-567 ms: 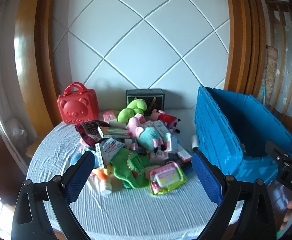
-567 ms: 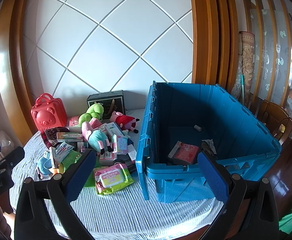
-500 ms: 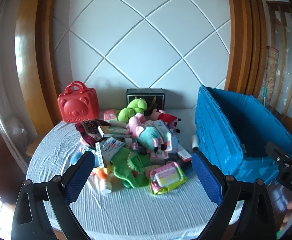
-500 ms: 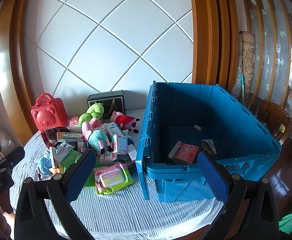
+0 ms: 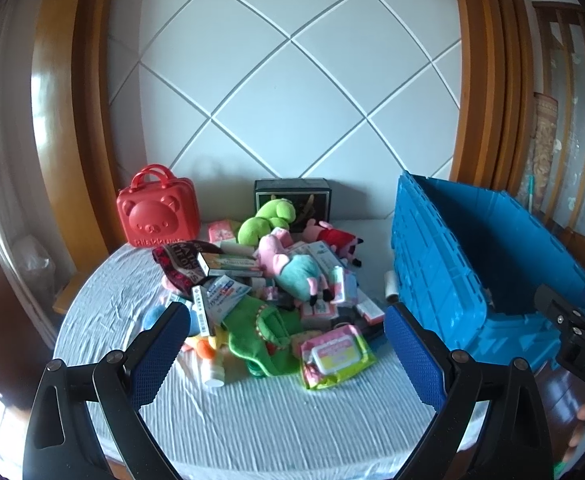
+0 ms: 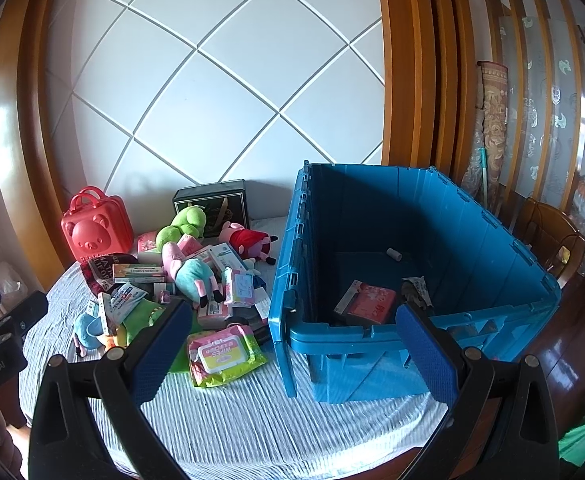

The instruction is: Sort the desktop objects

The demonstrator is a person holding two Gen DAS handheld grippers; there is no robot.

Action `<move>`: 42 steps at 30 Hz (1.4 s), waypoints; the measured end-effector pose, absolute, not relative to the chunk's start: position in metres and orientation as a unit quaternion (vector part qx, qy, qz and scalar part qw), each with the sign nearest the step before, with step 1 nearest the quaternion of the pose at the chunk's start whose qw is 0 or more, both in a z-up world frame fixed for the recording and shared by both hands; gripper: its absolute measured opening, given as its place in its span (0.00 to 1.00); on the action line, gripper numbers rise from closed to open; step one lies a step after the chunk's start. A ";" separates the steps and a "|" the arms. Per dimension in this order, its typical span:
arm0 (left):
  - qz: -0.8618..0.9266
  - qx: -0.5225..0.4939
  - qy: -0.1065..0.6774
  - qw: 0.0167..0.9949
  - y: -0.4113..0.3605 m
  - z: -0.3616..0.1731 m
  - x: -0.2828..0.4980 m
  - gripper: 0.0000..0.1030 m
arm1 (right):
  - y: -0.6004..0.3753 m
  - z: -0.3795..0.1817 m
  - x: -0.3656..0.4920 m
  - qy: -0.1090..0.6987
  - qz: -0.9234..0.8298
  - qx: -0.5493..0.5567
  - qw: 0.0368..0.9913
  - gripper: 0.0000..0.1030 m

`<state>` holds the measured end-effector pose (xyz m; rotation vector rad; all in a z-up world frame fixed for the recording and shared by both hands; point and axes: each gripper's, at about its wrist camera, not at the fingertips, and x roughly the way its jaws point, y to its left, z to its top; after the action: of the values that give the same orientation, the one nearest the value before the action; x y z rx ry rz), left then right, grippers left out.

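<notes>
A heap of plush toys, small boxes and packets [image 5: 276, 284] lies mid-table on a pale striped cloth, with a pink-and-green wipes pack [image 5: 334, 354] at its near edge. A blue crate [image 6: 416, 276] stands to the right, holding a red box [image 6: 372, 300] and a few small items. My left gripper [image 5: 284, 328] hovers open over the near side of the heap, nothing between its fingers. My right gripper [image 6: 292, 324] is open too, held above the crate's near left corner, apart from it.
A red bear-face case [image 5: 158, 210] and a dark box [image 5: 292, 202] stand at the back by the tiled wall. Wooden chairs [image 6: 548, 236] sit right of the crate. Bare cloth [image 5: 284, 420] lies between the heap and the table's near edge.
</notes>
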<state>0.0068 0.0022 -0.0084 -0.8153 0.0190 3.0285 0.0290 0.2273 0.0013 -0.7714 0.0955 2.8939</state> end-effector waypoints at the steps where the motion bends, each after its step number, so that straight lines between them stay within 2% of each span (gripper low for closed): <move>1: 0.966 -0.259 0.007 0.003 0.003 -0.008 0.008 0.96 | 0.227 0.001 0.029 0.032 0.963 -0.257 0.073 1.00; 31: 0.967 -0.256 0.004 0.008 -0.004 0.001 0.006 0.96 | 0.223 0.003 0.029 0.027 0.963 -0.257 0.071 1.00; 42: 0.964 -0.266 0.004 0.005 -0.018 -0.012 0.004 0.96 | 0.212 -0.005 0.029 0.026 0.961 -0.265 0.069 1.00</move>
<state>0.0044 -0.0182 -0.0117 -0.8342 0.0137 3.0175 0.0294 0.2124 -0.0049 -0.7978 0.0787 2.8949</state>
